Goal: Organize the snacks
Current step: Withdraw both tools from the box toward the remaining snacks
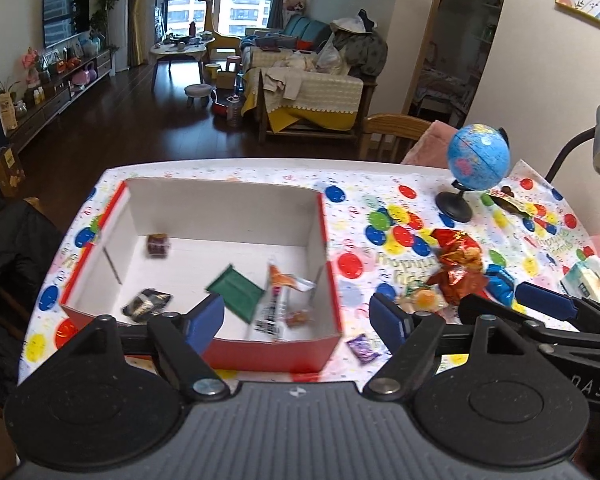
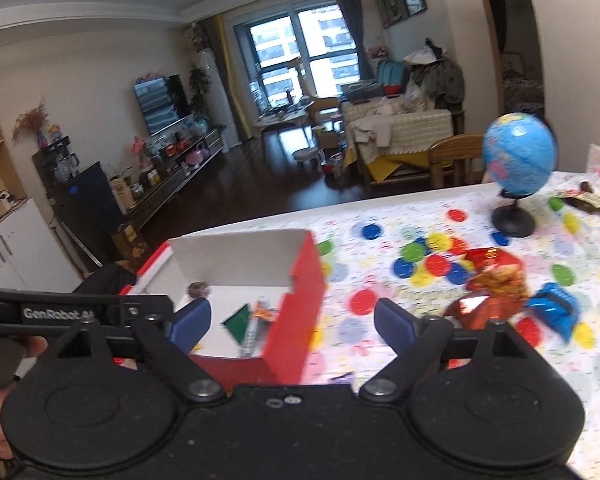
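The left gripper (image 1: 304, 316) hangs over the near edge of the red box (image 1: 276, 354), its jaws spread wide with nothing between them. The right gripper (image 2: 292, 322) is likewise released and empty, above the box's right wall. Inside the box lie a green packet (image 1: 236, 292), a white wrapper (image 1: 274, 308), a dark packet (image 1: 146, 304) and a small maroon snack (image 1: 158, 245). A purple candy (image 1: 363, 347) lies on the desk (image 1: 380, 208) beside the box; red foil snacks (image 1: 460, 268) and a blue packet (image 1: 500, 284) sit further right. A globe (image 1: 478, 158) stands near the far edge.

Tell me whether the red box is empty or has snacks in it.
Not empty. The box is open-topped, and several snacks lie on its white floor, including a green packet and a dark one.
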